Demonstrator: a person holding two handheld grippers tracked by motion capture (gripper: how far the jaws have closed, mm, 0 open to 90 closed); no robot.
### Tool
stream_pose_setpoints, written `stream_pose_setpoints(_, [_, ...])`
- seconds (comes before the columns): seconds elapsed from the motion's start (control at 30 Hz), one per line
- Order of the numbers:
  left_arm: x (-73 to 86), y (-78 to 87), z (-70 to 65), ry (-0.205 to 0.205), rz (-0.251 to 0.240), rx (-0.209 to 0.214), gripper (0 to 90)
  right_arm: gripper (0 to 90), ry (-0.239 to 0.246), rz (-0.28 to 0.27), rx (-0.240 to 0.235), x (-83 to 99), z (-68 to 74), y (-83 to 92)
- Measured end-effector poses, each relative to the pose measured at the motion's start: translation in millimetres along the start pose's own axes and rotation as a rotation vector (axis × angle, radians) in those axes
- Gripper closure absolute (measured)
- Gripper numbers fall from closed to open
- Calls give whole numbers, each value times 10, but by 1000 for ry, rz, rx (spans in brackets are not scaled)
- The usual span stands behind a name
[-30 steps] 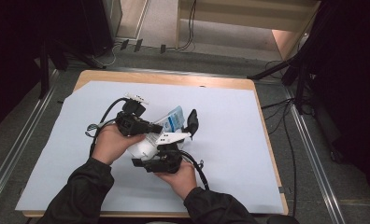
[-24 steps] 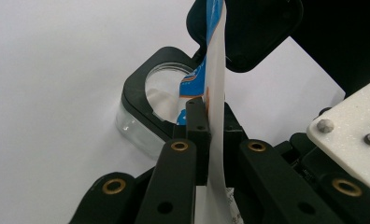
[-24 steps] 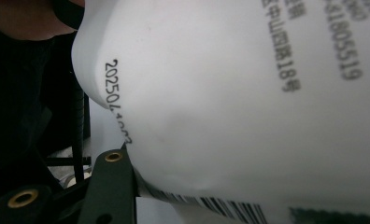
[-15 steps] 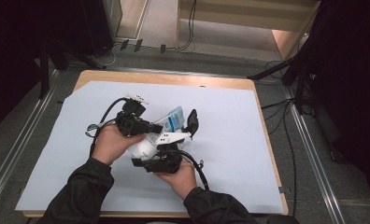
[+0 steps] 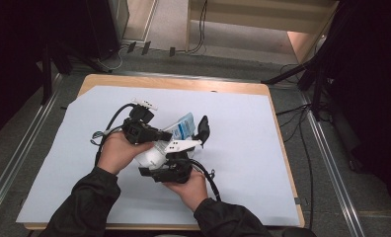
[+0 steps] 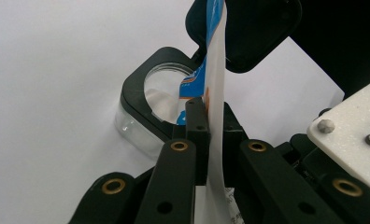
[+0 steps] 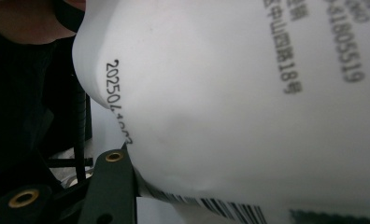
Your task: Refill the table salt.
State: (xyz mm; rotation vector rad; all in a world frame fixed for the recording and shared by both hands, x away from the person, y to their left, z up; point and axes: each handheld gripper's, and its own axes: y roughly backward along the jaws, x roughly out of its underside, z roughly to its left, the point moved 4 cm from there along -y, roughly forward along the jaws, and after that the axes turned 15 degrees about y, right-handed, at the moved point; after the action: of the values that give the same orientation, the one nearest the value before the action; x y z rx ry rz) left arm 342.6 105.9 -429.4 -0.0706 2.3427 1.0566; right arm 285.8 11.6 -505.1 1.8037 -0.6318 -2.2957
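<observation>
pouch (image 5: 156, 150): white body, blue printed top, orange fleck at the edge; black date digits, black lettering and a black barcode on the white
container (image 6: 148, 119): clear walls, black rim, black flip lid
left gripper (image 6: 210, 122): black jaws, brass-coloured rivets
right gripper (image 5: 181, 148): black body, white speckled plate on top
table cover (image 5: 243, 138): pale blue-white, plain
table (image 5: 183, 84): light wood edge
sleeves (image 5: 80, 207): black
</observation>
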Motion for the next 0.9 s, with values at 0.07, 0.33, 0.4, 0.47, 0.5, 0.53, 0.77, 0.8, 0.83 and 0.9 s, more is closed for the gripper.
stream_pose_setpoints(0.07, [0, -1, 0, 1, 1, 1, 886, 539, -1, 0, 0, 0, 0, 0])
stream_pose_setpoints(0.33, [0, 0, 1, 3, 4, -2, 886, 541, 1, -1, 0, -1, 2, 0])
stream_pose_setpoints(0.4, [-1, 0, 1, 3, 3, 1, 886, 541, -1, 0, -1, -2, 4, 1])
stream_pose_setpoints(0.47, [-1, 2, 0, 5, 4, 0, 886, 542, -1, 0, -1, -3, 4, 1])
stream_pose_setpoints(0.5, [-1, 2, 0, 4, 5, 0, 886, 543, -1, -1, -1, -4, 4, 1])
stream_pose_setpoints(0.53, [-1, 2, 0, 5, 4, 0, 886, 544, -2, -1, -2, -4, 5, 1])
stream_pose_setpoints(0.77, [-2, 5, -3, 8, 0, 0, 884, 545, -5, -3, -6, -8, 7, 1])
stream_pose_setpoints(0.8, [-2, 5, -3, 8, 0, 0, 883, 545, -3, -4, -5, -9, 5, 1])
stream_pose_setpoints(0.83, [-3, 6, -3, 8, 0, 1, 883, 546, -5, -5, -6, -10, 6, 2])
stream_pose_setpoints(0.9, [-3, 7, -2, 8, -1, 3, 881, 546, -6, -5, -7, -11, 6, 2])
